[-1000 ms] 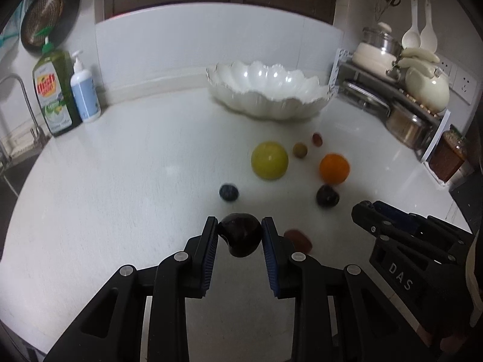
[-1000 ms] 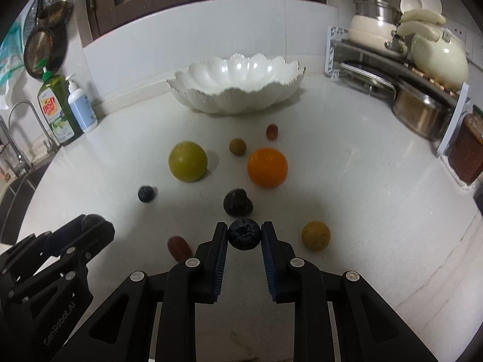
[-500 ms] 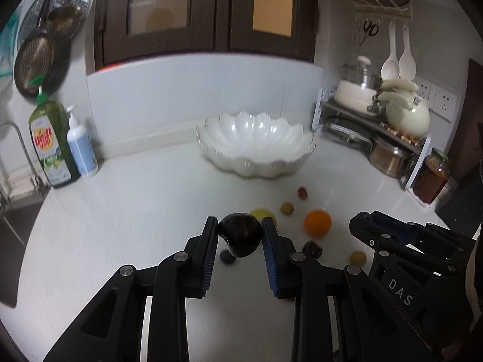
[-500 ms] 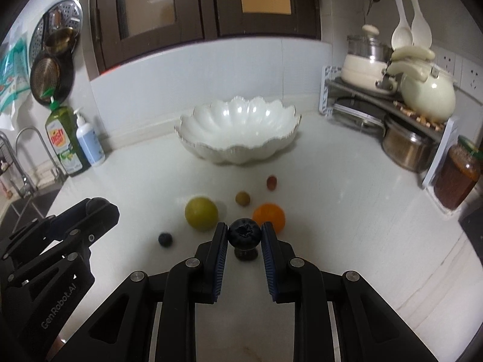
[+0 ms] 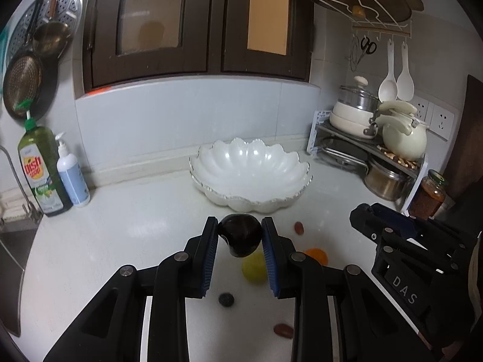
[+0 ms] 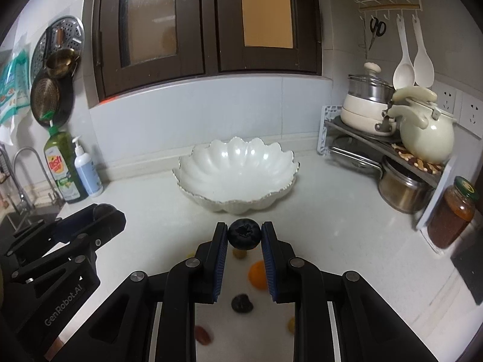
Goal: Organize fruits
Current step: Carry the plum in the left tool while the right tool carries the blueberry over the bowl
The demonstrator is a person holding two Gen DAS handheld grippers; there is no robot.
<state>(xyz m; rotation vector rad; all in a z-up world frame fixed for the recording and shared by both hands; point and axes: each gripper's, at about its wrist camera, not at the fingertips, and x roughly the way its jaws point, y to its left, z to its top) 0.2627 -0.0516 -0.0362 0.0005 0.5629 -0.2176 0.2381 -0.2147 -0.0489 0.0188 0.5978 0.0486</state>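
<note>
The left gripper (image 5: 240,235) clamps a plum (image 5: 240,234). The right gripper (image 6: 244,236) clamps a blueberry (image 6: 244,236). The bowl (image 6: 208,178) sits ahead of both.

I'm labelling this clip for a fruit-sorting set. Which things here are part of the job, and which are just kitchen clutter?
Part of the job:
left gripper holding a dark plum
right gripper holding a blueberry
white scalloped bowl
orange, yellow-green fruit, loose on the counter

Just lying about:
dish soap bottle
pump bottle
cream kettle
jar
</note>
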